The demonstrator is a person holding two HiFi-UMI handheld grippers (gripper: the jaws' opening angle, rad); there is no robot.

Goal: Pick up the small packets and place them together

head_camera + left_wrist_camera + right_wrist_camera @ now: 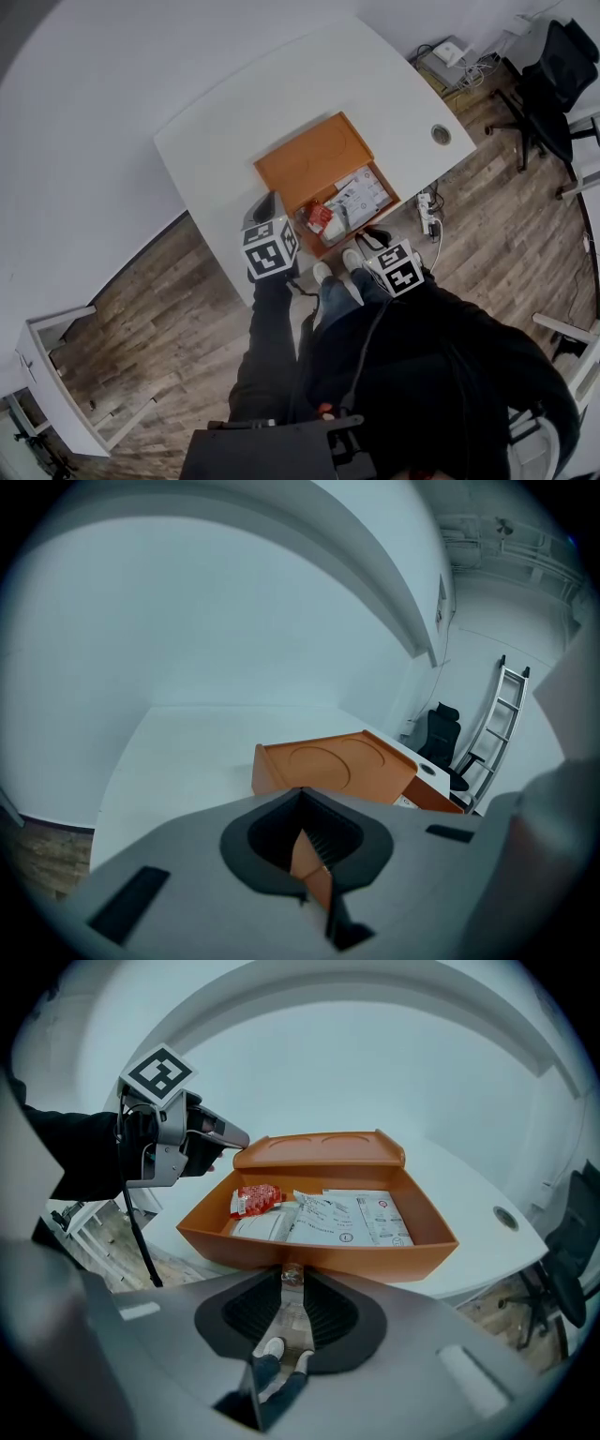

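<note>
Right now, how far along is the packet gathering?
A red packet and white packets already lie together in the orange box. The left gripper grips the box's edge. The right gripper seems to pinch one small packet just outside the front wall. Dropping it in remains.

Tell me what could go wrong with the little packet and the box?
The right gripper pinches the small packet only at its jaws' tips, outside the orange box and over the floor; it may slip and drop. The left gripper grips the box's wall, and the box sits by the table edge, so a tug might drag it off.
</note>
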